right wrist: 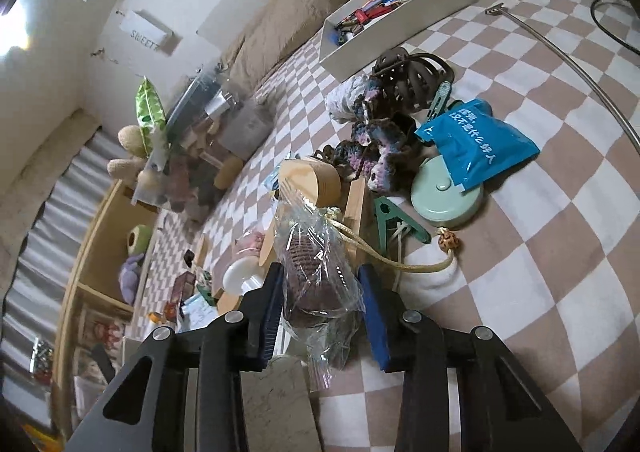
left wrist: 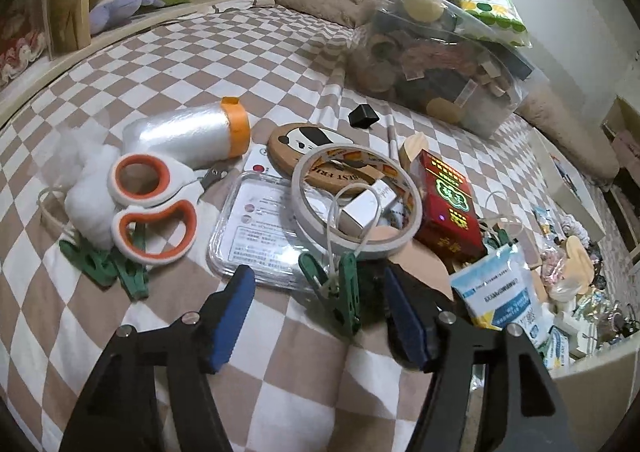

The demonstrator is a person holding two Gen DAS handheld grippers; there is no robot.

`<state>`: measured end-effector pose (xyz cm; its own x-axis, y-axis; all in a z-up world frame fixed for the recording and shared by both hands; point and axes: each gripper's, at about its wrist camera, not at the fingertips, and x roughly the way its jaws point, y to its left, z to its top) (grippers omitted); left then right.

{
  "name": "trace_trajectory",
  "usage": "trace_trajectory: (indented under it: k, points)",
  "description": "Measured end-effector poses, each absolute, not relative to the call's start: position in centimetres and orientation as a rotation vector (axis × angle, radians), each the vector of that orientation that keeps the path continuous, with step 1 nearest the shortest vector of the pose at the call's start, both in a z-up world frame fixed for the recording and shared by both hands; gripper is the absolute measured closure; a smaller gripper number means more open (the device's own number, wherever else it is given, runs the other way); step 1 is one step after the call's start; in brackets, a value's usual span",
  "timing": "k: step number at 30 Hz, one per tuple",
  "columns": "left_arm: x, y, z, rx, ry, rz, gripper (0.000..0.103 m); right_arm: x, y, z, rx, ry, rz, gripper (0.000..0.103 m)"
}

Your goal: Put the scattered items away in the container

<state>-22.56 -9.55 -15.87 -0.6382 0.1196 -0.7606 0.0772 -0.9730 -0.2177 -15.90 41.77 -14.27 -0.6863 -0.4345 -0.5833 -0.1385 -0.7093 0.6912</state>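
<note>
Left wrist view: bedspread [left wrist: 120, 64] in brown-and-white checks, strewn with loose items.
Left gripper [left wrist: 320, 312]: fingers apart, nothing pressed between the pads.
Between the fingers: green clothes peg [left wrist: 347, 292] with a white cord looped through it, touching neither pad.
Beyond the fingertips: tape roll [left wrist: 356, 200], clear plastic tray [left wrist: 256, 228], red box [left wrist: 448, 204].
Outside the left finger: orange-handled scissors [left wrist: 154, 204], two more green pegs beneath them.
Container: lidded clear tub [left wrist: 440, 68], well apart ahead, already crowded with objects.

Right wrist view: same bedspread, second heap of clutter.
Right gripper [right wrist: 320, 312]: fingers closed on a clear plastic bag [right wrist: 316, 272] holding a brown knitted piece.
Beyond the fingertips: blue packet [right wrist: 476, 144], mint tape measure [right wrist: 444, 200], hair claw [right wrist: 408, 72], crochet work [right wrist: 372, 144].
White tray [right wrist: 400, 12]: farther ahead, filled with small items.

Progress: judged early to middling; the bag is in grip but not yet stowed.
Outstanding: most loose items on both sides.
</note>
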Motion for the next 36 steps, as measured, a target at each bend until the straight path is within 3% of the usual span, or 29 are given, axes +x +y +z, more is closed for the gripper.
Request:
trace_trajectory:
  k: [1, 3, 6, 20, 34, 36]
  points:
    - [-22.6, -9.5, -15.9, -1.327, -0.348, 2.799, 0.040, -15.8, 41.8, -14.2, 1.147, -1.108, -2.501, 0.065]
    - [-22.6, -9.4, -16.0, -1.325, -0.358, 2.773, 0.061, -15.6, 41.9, -14.2, 1.145, -1.110, -2.510, 0.065]
    - [-22.3, -9.0, -16.0, -1.322, -0.401, 2.695, 0.085, -15.3, 41.9, -14.0, 1.139, -1.108, -2.521, 0.065]
    - [-19.7, -8.7, -15.9, -1.385, -0.381, 2.639, 0.093, -13.8, 42.8, -13.3, 1.078, -1.138, -2.535, 0.069]
    - [-18.9, -9.2, -16.4, -1.432, -0.473, 2.592, 0.093, -13.1, 44.0, -14.4, 1.193, -1.190, -2.514, 0.072]
    - [-18.9, -9.2, -16.5, -1.437, -0.467, 2.597, 0.087, -13.4, 43.7, -14.8, 1.213, -1.191, -2.485, 0.072]
